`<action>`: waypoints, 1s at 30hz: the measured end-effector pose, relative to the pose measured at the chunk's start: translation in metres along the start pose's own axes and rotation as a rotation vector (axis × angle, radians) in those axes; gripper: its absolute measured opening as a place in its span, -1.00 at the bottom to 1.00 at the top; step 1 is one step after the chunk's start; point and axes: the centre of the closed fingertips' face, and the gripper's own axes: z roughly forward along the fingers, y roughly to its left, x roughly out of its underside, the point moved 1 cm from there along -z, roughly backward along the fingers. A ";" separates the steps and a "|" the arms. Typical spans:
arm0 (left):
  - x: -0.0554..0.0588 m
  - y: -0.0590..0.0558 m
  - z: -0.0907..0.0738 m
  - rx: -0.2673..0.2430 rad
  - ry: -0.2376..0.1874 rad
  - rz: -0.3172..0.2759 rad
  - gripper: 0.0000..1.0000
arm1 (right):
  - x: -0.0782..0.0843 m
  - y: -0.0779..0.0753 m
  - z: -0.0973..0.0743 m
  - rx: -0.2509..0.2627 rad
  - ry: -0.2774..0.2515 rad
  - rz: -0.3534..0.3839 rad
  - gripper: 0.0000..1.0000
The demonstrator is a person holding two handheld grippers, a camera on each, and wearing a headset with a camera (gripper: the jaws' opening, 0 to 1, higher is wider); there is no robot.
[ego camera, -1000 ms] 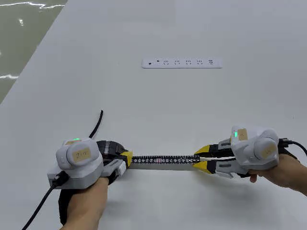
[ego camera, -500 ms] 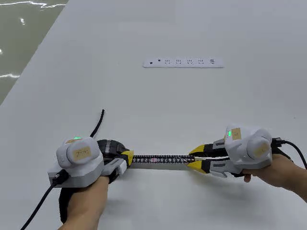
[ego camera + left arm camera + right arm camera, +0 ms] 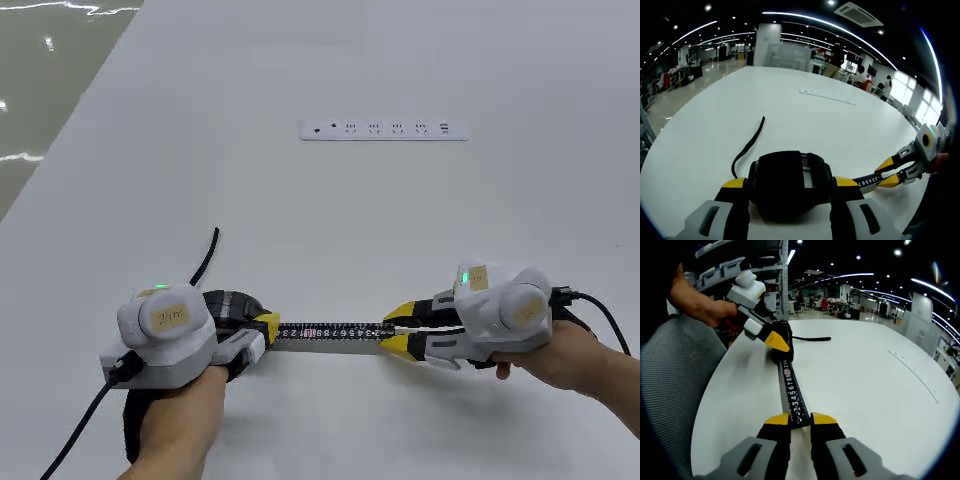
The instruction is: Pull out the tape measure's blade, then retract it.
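1. We hold the left gripper [image 3: 252, 326] low at the near left of the white counter [image 3: 300, 220]. Its yellow-tipped jaws stand apart by the width of the black tape measure [image 3: 787, 175] and clamp its case from both sides.
2. The tape measure sits on the counter between those jaws. A black strap [image 3: 203, 260] trails from it across the counter, away from us.
3. The blade [image 3: 325, 331] runs out of the case to the right in a straight line, with its printed numbers facing up. It lies low over the counter, but we cannot tell whether it touches the surface.
4. The right gripper [image 3: 398, 328] points back toward the left one. Its jaws are nearly closed and pinch the free end of the blade between their yellow tips, which the right gripper view shows clearly.
5. Our left hand [image 3: 180, 420] and right hand [image 3: 560, 355] grip the two handles at the near edge of the head view.
6. A white power strip [image 3: 384, 130] lies farther back on the counter, well apart from the tape measure and both grippers.
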 end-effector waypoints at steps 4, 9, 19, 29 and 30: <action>0.000 0.000 0.000 0.000 0.000 -0.003 0.24 | -0.004 0.001 0.005 -0.002 -0.003 -0.004 -0.75; 0.000 0.001 0.000 0.002 0.000 -0.006 0.24 | -0.008 0.003 0.011 -0.004 -0.005 -0.008 -0.75; 0.000 0.001 0.000 0.006 0.002 -0.008 0.24 | -0.014 0.007 0.020 -0.019 -0.006 -0.017 -0.75; 0.000 0.000 0.000 0.008 0.006 -0.010 0.25 | -0.020 0.009 0.030 -0.023 -0.004 -0.028 -0.75; 0.000 0.000 0.000 0.009 0.006 -0.011 0.25 | -0.020 0.010 0.031 -0.023 -0.004 -0.027 -0.75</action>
